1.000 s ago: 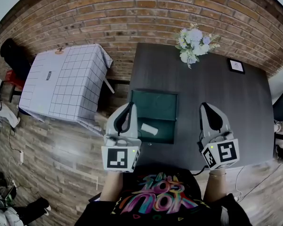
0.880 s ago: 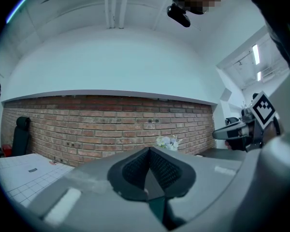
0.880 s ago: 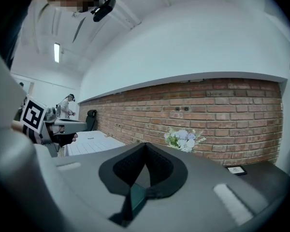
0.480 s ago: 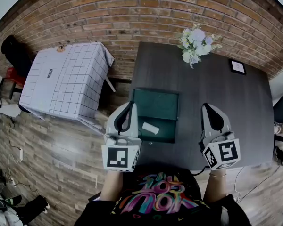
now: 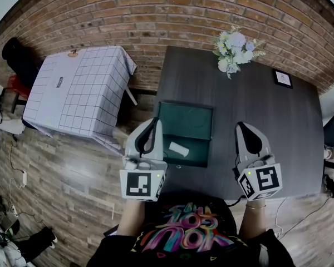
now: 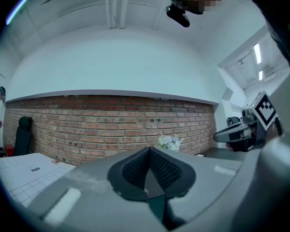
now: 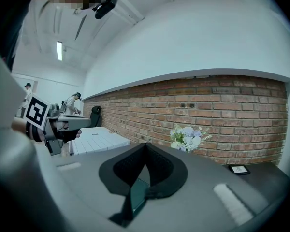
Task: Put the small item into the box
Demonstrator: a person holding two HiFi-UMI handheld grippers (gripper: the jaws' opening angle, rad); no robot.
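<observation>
small item (image 5: 178,148) in box (image 5: 185,118) (green), dark table (image 5: 261,110)

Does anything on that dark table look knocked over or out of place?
Nothing stands out. The white item lies inside the green box, and the flowers stand upright.

Both grippers shut, held parallel.
Left gripper (image 5: 153,123) and right gripper (image 5: 241,125) point forward side by side, well apart, jaws closed tip to tip.
</observation>
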